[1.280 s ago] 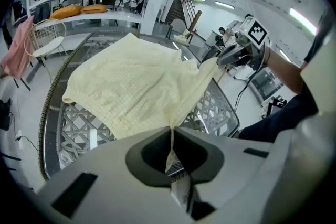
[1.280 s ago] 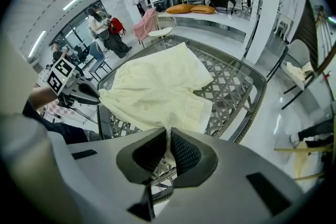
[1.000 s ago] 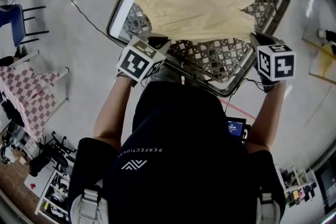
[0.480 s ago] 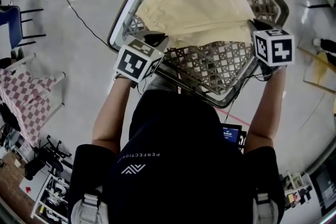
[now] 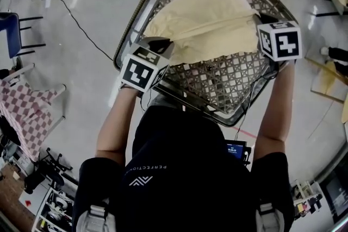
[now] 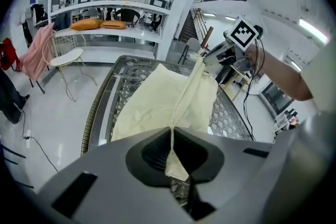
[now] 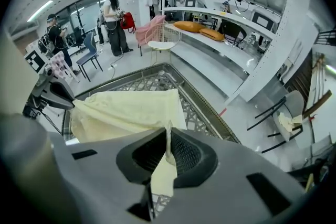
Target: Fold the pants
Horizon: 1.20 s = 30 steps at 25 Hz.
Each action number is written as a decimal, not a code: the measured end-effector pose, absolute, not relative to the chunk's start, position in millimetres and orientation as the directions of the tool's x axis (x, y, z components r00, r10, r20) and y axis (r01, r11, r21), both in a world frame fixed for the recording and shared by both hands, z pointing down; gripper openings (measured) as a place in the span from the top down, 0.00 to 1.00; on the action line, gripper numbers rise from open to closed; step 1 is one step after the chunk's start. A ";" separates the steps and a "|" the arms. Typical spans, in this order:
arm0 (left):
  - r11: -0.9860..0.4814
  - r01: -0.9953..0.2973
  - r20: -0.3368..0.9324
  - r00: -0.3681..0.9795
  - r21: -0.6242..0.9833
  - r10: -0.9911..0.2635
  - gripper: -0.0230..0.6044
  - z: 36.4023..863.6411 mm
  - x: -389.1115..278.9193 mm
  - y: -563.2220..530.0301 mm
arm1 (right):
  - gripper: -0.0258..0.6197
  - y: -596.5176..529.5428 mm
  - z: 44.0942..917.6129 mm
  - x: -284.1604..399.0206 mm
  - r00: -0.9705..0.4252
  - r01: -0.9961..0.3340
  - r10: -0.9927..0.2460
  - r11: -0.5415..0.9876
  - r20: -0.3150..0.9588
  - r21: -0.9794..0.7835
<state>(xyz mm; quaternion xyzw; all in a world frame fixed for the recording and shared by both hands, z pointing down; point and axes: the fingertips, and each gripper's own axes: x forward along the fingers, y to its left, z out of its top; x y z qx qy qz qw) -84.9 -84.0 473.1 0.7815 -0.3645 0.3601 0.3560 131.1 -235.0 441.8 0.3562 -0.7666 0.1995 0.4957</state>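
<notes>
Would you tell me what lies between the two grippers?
In the head view, the pale yellow pants stretch from the left gripper to the right gripper, over the lattice table.

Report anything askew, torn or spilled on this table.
Nothing stands out. The cream pants lie on the lattice table with their near edge raised. The left gripper and the right gripper are each shut on that edge. No tear, stain or spill shows.

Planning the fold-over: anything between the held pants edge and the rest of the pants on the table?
Nothing visible. The left tool and right tool are each shut on the near edge of the pants. The cloth ahead lies bare on the lattice table; no object sits on it or along the path.
</notes>
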 end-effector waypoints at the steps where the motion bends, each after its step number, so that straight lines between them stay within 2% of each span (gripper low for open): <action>1: -0.477 -0.828 0.821 0.476 0.296 -0.316 0.93 473.6 -87.2 -87.5 | 0.88 -240.9 442.4 127.2 -0.253 -0.741 -0.348 0.670 0.903 0.051; 11: -0.418 -0.852 0.817 0.468 0.315 -0.337 0.93 482.1 -116.8 -108.5 | 0.88 -286.5 454.7 79.1 -0.259 -0.708 -0.339 0.704 0.904 0.061; 16: -0.403 -0.866 0.828 0.443 0.296 -0.344 0.93 483.7 -112.8 -123.4 | 0.88 -310.9 461.6 75.9 -0.240 -0.681 -0.342 0.726 0.908 0.094; 25: -0.382 -0.883 0.848 0.410 0.275 -0.337 0.93 508.7 -142.3 -123.1 | 0.88 -316.0 513.6 35.7 -0.248 -0.654 -0.288 0.754 0.925 0.059; 30: -0.385 -0.887 0.858 0.391 0.255 -0.333 0.93 517.5 -147.5 -123.0 | 0.88 -324.8 520.4 24.8 -0.285 -0.655 -0.315 0.754 0.905 0.056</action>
